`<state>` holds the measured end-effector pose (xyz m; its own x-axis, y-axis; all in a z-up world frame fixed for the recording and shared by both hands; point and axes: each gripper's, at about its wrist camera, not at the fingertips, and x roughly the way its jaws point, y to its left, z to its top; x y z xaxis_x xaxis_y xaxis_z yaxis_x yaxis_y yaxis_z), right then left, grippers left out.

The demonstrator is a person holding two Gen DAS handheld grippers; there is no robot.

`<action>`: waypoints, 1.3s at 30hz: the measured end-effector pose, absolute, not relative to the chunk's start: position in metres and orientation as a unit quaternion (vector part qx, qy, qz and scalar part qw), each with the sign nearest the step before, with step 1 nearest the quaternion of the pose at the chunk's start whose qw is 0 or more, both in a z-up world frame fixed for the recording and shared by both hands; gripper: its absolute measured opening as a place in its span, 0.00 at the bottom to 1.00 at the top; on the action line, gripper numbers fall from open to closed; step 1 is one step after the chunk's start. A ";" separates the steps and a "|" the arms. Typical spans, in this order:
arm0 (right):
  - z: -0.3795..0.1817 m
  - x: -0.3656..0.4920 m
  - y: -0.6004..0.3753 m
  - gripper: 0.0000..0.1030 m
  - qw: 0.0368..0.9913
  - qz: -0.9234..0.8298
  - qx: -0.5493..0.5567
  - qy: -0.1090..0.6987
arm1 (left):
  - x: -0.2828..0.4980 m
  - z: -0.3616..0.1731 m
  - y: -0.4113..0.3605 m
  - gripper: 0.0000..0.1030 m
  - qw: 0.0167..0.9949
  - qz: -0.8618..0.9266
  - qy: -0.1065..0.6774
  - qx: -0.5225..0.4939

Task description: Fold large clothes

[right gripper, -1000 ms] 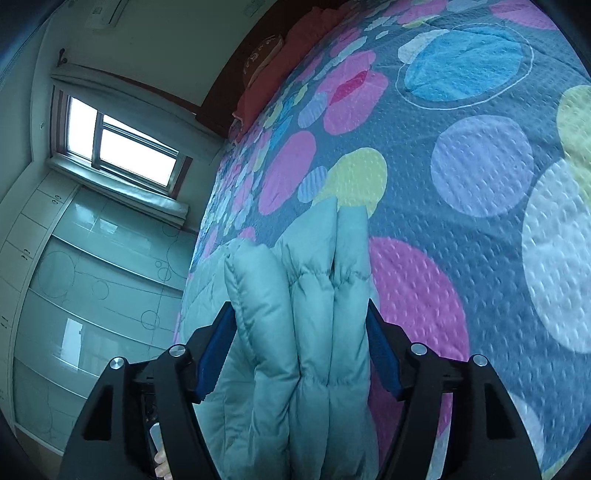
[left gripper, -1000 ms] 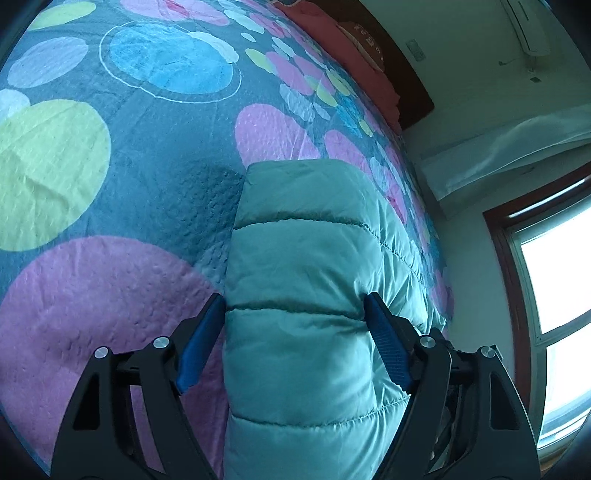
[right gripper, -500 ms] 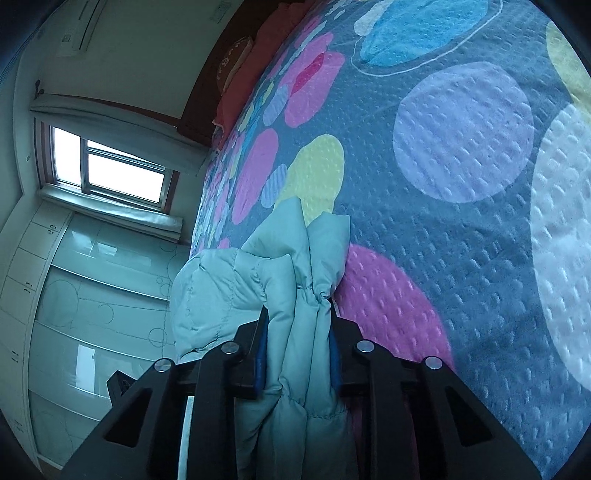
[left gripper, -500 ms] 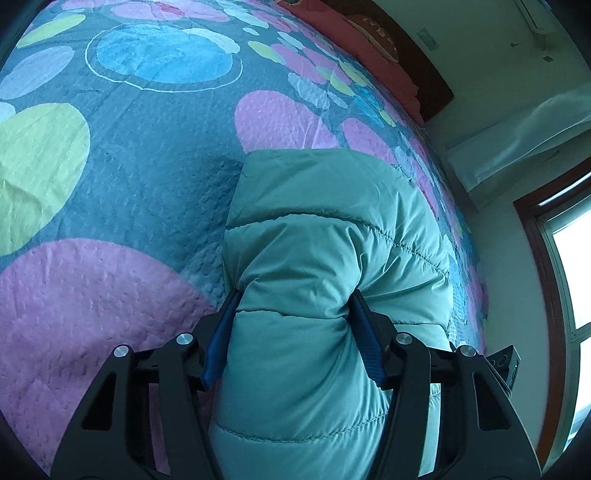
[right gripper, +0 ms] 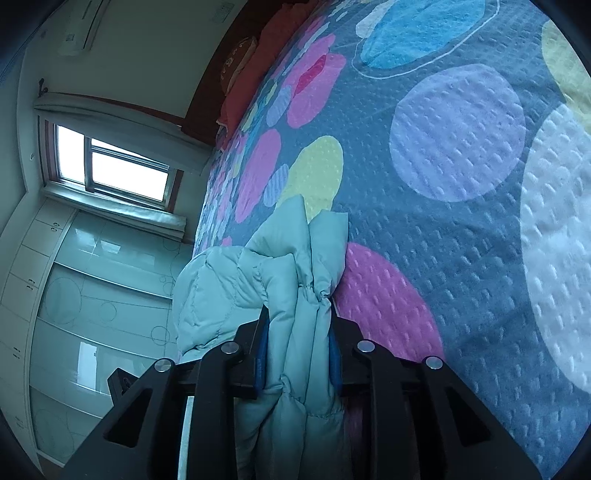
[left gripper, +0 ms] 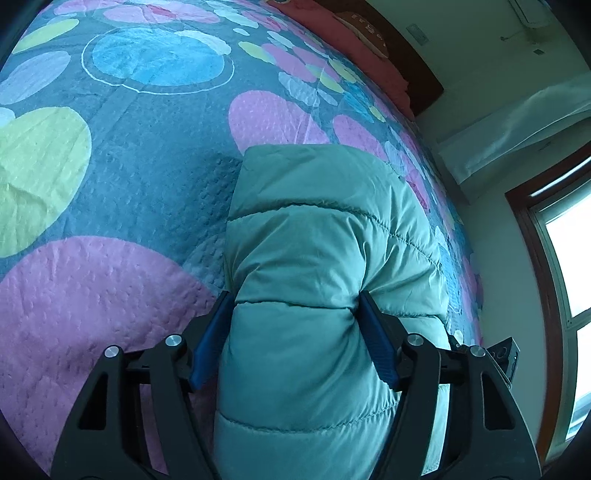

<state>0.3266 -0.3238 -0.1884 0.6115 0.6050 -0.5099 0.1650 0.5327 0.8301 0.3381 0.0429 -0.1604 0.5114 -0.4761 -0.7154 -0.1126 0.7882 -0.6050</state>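
While both my grippers bite the teal padded jacket (left gripper: 314,295) at its near edge, its long axis runs straight away from me across the spotted bedspread (left gripper: 110,184). My left gripper (left gripper: 295,317) has a thick quilted roll between its jaws, which are easing apart though the pads still dent the fabric. My right gripper (right gripper: 295,328) pinches a bunched, narrower bundle of the same jacket (right gripper: 303,266), its jaws loosening too. Beyond the jacket's far end lies bare bedspread, then the red pillows (left gripper: 347,33) at the headboard. I judge the fold goes forward, away from me.
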 end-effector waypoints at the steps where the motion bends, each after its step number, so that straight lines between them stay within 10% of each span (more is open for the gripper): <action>1: -0.185 0.326 -0.325 0.36 0.771 0.143 0.459 0.418 | 0.334 -0.160 0.045 0.74 0.811 -0.114 0.483 -0.311; 7: -0.165 0.289 -0.321 0.65 0.772 0.164 0.452 0.415 | 0.291 -0.154 0.060 0.78 0.807 -0.129 0.470 -0.333; 17: -0.175 0.231 -0.311 0.66 0.758 0.168 0.461 0.430 | 0.236 -0.157 0.044 0.66 0.802 -0.148 0.472 -0.334; 22: -0.187 0.232 -0.312 0.40 0.742 0.165 0.481 0.437 | 0.238 -0.158 0.038 0.59 0.808 -0.142 0.474 -0.322; 39: -0.171 0.178 -0.320 0.52 0.747 0.152 0.493 0.420 | 0.193 -0.139 0.040 0.78 0.835 -0.102 0.469 -0.269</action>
<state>0.1780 -0.3199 -0.1711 0.6010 0.6413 -0.4771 0.1859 0.4684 0.8637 0.1929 0.0397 -0.1395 0.5400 -0.4229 -0.7277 -0.0806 0.8346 -0.5449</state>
